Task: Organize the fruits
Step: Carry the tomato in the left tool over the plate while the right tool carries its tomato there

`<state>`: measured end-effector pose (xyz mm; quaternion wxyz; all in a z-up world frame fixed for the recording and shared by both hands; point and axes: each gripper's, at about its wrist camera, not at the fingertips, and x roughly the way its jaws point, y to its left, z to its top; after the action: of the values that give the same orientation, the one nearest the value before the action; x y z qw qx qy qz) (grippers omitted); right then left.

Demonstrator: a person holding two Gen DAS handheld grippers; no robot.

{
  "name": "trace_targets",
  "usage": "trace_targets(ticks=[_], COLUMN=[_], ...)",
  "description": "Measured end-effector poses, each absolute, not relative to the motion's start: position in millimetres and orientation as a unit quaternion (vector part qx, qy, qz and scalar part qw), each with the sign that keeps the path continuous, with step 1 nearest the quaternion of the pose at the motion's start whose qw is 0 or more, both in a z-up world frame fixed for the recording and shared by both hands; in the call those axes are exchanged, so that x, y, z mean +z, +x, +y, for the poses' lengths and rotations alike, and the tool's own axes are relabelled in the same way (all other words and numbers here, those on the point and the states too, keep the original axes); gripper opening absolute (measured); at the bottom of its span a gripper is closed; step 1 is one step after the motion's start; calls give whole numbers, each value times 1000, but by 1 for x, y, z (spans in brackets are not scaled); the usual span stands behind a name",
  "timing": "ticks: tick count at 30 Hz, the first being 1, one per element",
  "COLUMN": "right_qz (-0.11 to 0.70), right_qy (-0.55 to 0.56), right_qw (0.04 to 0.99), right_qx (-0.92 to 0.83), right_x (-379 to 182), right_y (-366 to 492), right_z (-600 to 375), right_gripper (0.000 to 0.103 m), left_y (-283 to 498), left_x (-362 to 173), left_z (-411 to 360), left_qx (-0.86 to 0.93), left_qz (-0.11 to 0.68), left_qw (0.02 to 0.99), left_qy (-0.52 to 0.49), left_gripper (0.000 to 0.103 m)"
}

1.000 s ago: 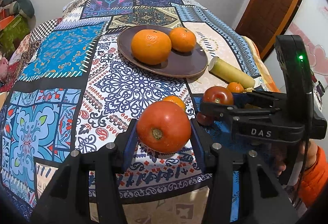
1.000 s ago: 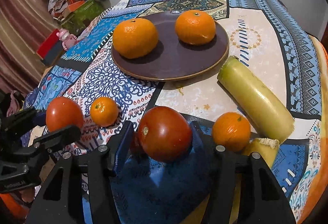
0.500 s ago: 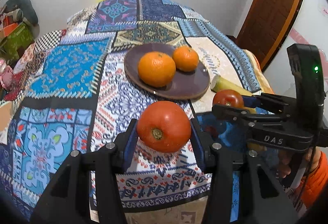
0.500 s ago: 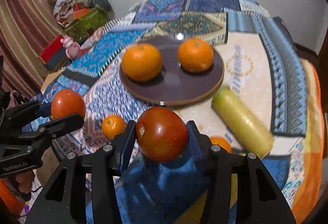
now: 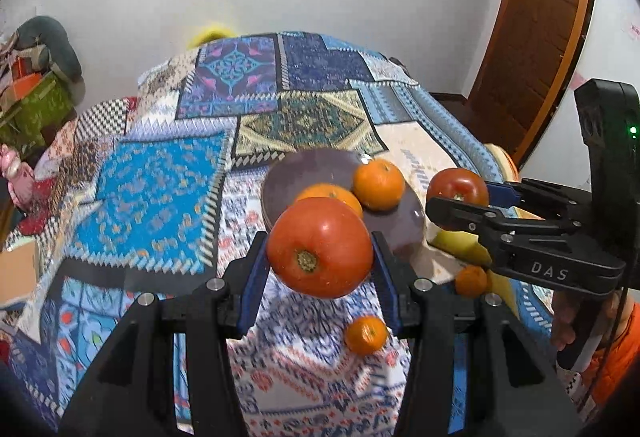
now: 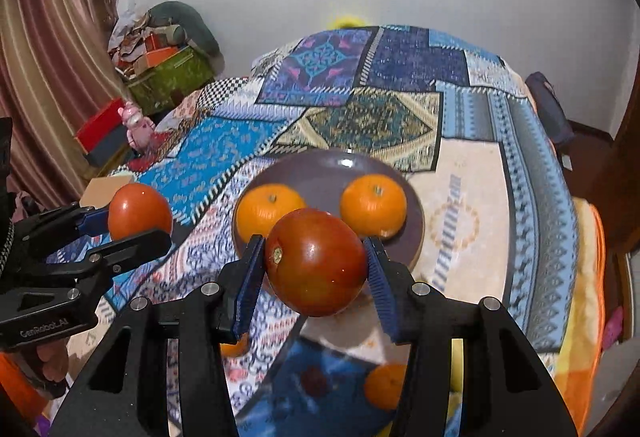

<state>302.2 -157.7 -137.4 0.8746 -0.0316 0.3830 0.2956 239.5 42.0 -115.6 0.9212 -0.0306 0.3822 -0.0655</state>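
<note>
My left gripper (image 5: 320, 249) is shut on a red tomato (image 5: 319, 247) and holds it high above the patterned cloth. My right gripper (image 6: 314, 263) is shut on a darker red tomato (image 6: 316, 261), also lifted. Each gripper shows in the other's view: the right one with its tomato (image 5: 457, 189), the left one with its tomato (image 6: 139, 211). A brown plate (image 6: 320, 169) beyond both holds two large oranges (image 6: 269, 209) (image 6: 373, 205). Two small oranges (image 5: 366, 334) (image 5: 471, 280) lie on the cloth below.
A yellow-green cylinder (image 5: 460, 241) lies on the cloth to the right of the plate, partly hidden by the right gripper. The patchwork-covered table (image 5: 160, 189) spreads far behind. A wooden door (image 5: 536, 33) stands right; boxes and clutter (image 6: 160, 69) lie left.
Both grippers have risen well above the table with their tomatoes. The plate and the small oranges now look lower and farther away.
</note>
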Motion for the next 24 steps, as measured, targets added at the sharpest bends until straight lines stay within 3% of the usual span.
trace_targets(ticks=[11, 24], right_qz=[382, 393], right_qy=[-34, -63], right_qw=[877, 868], right_qx=[290, 297], right_x=[-139, -152], right_y=[331, 363], right_z=[-141, -111], right_gripper=[46, 46], left_y=[294, 343], left_x=[-113, -151], left_z=[55, 57], left_qx=[-43, -49], left_qz=[376, 408], left_qw=[926, 912], left_qy=[-17, 13], left_gripper=[49, 49])
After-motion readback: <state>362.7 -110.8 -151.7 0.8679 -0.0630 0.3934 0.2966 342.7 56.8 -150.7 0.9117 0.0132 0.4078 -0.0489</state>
